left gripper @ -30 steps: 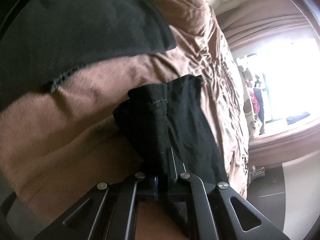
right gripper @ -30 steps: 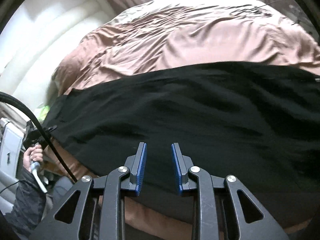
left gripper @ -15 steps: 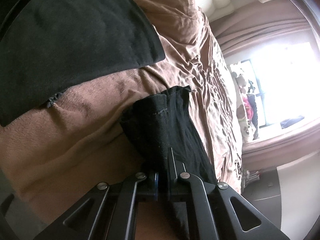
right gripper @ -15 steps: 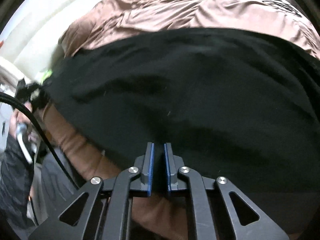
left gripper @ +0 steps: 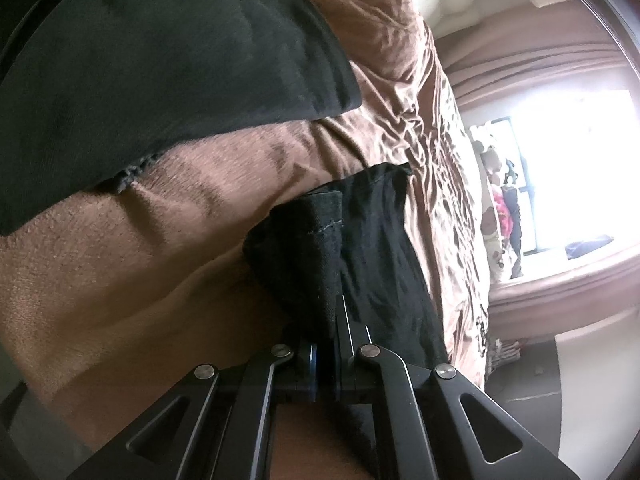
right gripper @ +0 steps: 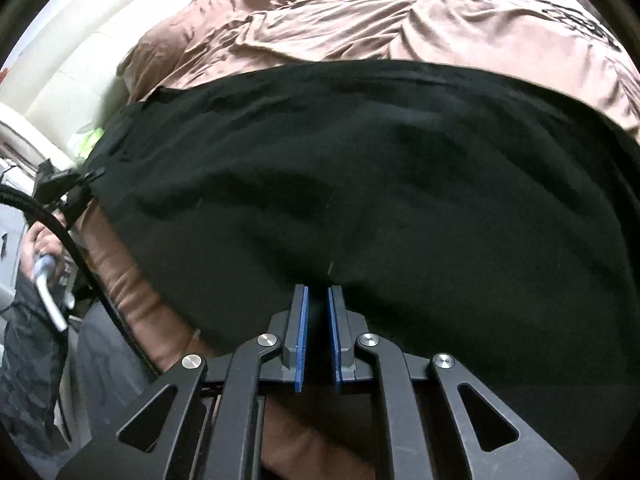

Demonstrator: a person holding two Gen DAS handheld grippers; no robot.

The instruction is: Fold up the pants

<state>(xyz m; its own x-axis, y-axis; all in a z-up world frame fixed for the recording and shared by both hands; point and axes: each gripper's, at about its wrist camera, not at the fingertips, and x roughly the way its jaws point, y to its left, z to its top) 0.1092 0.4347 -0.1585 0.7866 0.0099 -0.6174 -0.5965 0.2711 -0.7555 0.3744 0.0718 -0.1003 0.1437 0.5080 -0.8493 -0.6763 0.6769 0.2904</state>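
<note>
Black pants (right gripper: 360, 180) lie spread across a brown bed cover (right gripper: 360, 20). My right gripper (right gripper: 318, 292) sits low at their near edge, its blue pads (right gripper: 303, 328) shut on a pinch of the black cloth. In the left wrist view my left gripper (left gripper: 328, 320) is shut on a stitched hem corner of the pants (left gripper: 352, 240), which bunches over and hides its fingertips. Another stretch of the pants (left gripper: 160, 60) fills the upper left there. A person's hand (right gripper: 40, 244) holding the left gripper shows at the far left of the right wrist view.
The brown cover (left gripper: 140, 260) drops off at the bed's near edge. A cream padded headboard (right gripper: 80, 60) stands at the left. A bright window (left gripper: 560, 160) with curtains and grey floor (left gripper: 540, 380) lie beyond the bed. A black cable (right gripper: 80, 256) runs near the hand.
My right gripper came down closer to the pants and its jaws went from open to shut on the cloth. The left gripper kept its hold on the hem, hardly moving.
</note>
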